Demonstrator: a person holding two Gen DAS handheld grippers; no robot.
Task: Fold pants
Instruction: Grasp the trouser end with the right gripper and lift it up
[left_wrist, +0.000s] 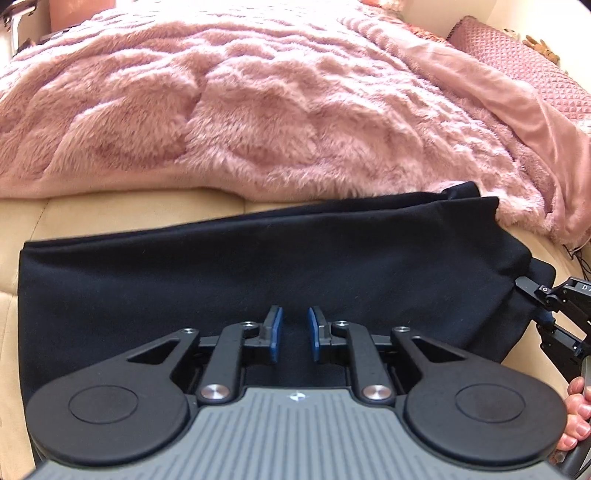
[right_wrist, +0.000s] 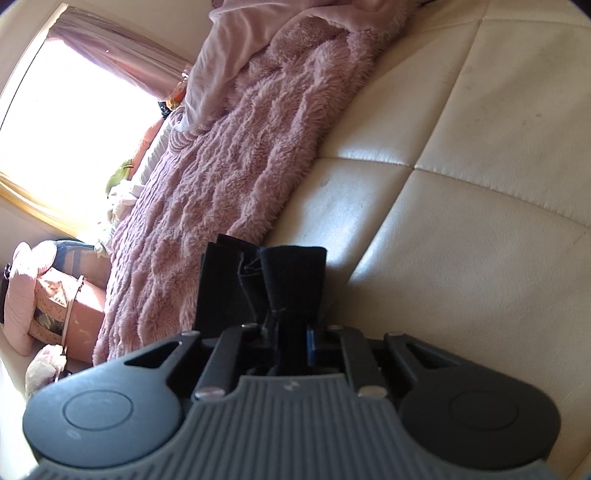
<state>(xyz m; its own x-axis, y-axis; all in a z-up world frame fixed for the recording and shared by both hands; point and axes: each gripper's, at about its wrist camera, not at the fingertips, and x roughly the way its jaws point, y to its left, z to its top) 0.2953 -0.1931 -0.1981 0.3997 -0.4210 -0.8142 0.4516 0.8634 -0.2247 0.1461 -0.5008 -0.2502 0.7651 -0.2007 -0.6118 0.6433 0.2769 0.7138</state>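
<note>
The dark navy pants (left_wrist: 258, 273) lie folded lengthwise across the cream mattress, in front of the pink fur blanket. My left gripper (left_wrist: 294, 334) is open, its blue pads just above the cloth near the pants' near edge, holding nothing. My right gripper (left_wrist: 543, 306) shows at the far right of the left wrist view, clamped on the pants' right end. In the right wrist view that gripper (right_wrist: 291, 343) is shut on a bunch of the dark cloth (right_wrist: 280, 280), which sticks up between the fingers.
A pink fur blanket (left_wrist: 258, 103) covers the bed beyond the pants. A pink quilted pillow (left_wrist: 517, 62) lies at the back right. The cream tufted mattress (right_wrist: 461, 184) stretches to the right. Pink bags and cushions (right_wrist: 48, 295) sit beside the bed under a bright window.
</note>
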